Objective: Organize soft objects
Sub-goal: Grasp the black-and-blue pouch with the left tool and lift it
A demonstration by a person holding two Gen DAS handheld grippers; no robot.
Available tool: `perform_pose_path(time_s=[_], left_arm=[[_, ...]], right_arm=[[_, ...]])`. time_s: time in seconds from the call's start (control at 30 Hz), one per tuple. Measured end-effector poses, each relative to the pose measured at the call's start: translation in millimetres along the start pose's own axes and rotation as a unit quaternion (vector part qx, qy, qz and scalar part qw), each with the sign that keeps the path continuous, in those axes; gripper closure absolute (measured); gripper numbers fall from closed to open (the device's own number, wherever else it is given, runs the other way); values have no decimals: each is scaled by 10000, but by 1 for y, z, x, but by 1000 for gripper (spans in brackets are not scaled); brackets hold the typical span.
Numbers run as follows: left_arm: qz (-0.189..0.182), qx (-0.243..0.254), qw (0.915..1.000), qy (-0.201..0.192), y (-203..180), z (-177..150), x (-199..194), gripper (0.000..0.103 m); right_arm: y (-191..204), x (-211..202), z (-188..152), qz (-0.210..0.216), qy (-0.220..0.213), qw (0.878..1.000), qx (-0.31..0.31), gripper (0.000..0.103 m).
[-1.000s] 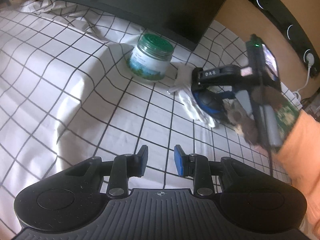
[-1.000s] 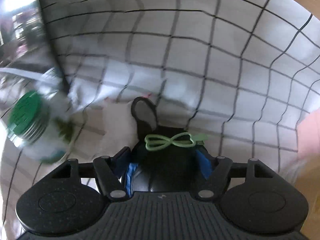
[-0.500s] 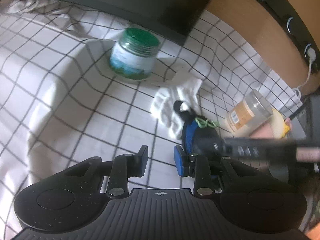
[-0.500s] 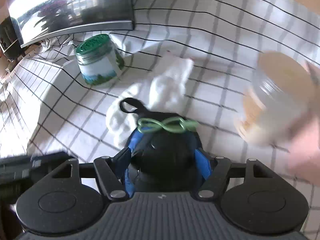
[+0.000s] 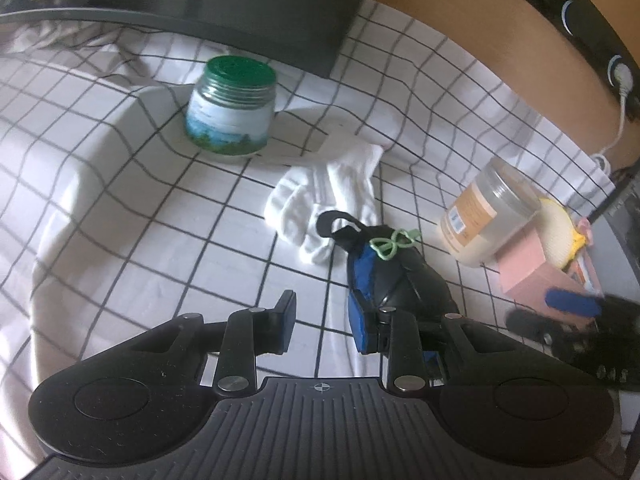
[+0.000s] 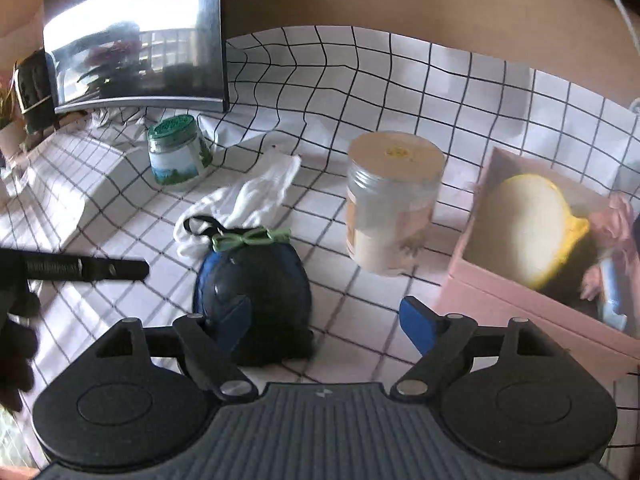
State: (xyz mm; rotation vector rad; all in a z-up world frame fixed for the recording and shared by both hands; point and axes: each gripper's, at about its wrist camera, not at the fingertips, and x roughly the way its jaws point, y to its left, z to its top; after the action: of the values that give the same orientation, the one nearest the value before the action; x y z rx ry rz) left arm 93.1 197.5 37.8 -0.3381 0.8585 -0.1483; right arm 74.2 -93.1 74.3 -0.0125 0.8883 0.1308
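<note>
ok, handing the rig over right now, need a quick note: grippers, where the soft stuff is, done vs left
Left gripper: part open, empty, low over the cloth beside the pouch.
Right gripper: fingers have just been opening; the pouch sits free on the cloth by the left finger.
White sock: loose on the cloth behind the pouch, touching it.
Pink box: to the right, already holds a yellow-edged soft item.
Left: pouch and sock are still outside the box.

Grid-checked cloth (image 5: 120,208) over table, dark monitor (image 6: 136,40), tan wall (image 6: 400,0)
</note>
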Motion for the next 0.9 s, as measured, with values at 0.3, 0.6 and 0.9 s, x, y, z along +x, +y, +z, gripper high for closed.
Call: perform_pose_path(time_s=[0.3,0.6,0.9], left_arm=[[-183,-74,9998,-2,-9,-6,-8,72],[-110,22,9999,-73,-5,-3,-19,71],[-249,-171,9992,280,27,-31,-33,72]], right_arm=[[5,5,-20,351,221,9991,0,21],[43,31,18,541,-218,9967,-566,21],[55,109,49,576,264,9968,-478,32]])
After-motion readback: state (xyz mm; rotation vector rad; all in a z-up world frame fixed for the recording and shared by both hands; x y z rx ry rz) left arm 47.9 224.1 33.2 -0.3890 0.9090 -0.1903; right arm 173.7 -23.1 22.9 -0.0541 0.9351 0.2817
